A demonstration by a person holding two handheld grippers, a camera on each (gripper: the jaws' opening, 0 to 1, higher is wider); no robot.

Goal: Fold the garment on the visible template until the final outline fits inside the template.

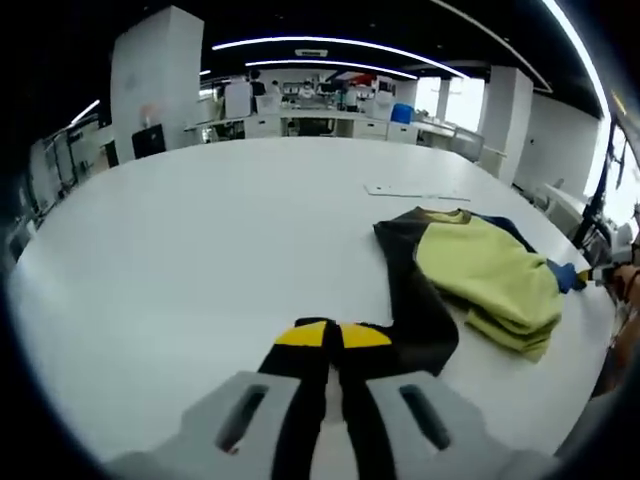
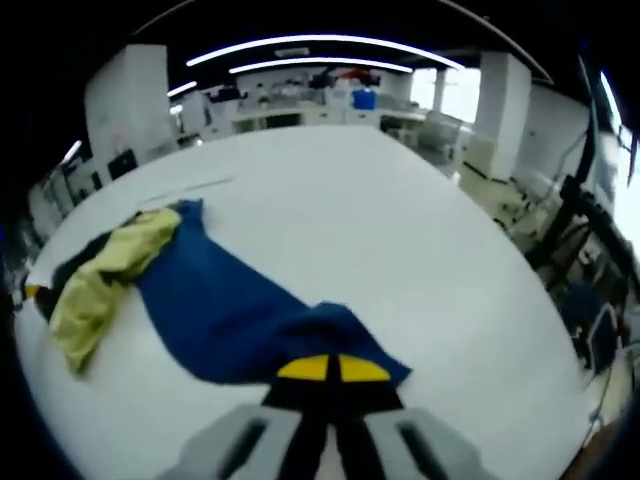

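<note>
Garment (image 1: 470,275) lies bunched on white table (image 1: 200,260). Left gripper (image 1: 332,335) clenched on black part, right gripper (image 2: 330,368) clenched on blue part — spreading step. Next: pull apart, lay flat.

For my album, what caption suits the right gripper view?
Right gripper pinching the blue cloth of a yellow-and-blue garment on a white table.

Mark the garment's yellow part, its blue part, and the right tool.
yellow part (image 1: 485,268), left gripper view, on the upper folded layer
blue part (image 2: 215,305), right gripper view, mid panel
right tool (image 2: 332,372), right gripper view, between the yellow tips
</note>
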